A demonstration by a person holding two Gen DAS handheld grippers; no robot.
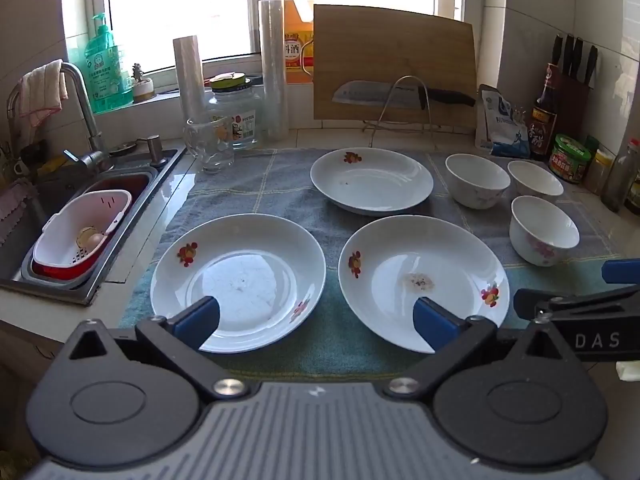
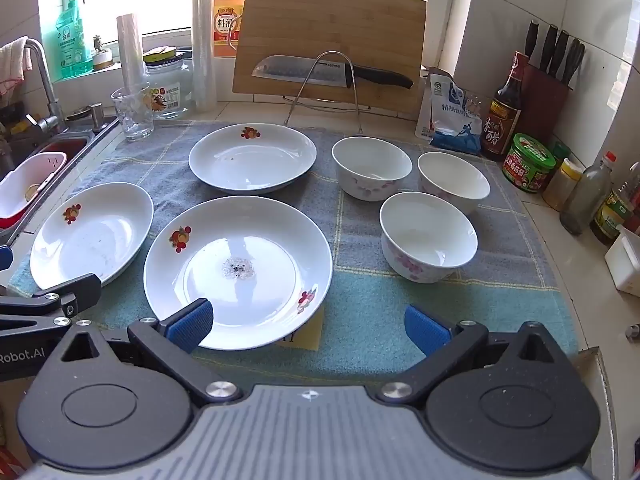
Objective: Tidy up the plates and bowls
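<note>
Three white plates with red flower prints lie apart on a blue-grey towel: a near-left plate, a near-right plate and a far plate. Three white bowls with pink flowers stand at the right. My left gripper is open and empty, above the near edges of the two near plates. My right gripper is open and empty, at the near edge of the middle plate. The bowls stand to its right.
A sink with a pink basket lies at the left. A glass, jar, bottles, a chopping board and a knife on a rack stand at the back. Sauce bottles and a knife block line the right wall.
</note>
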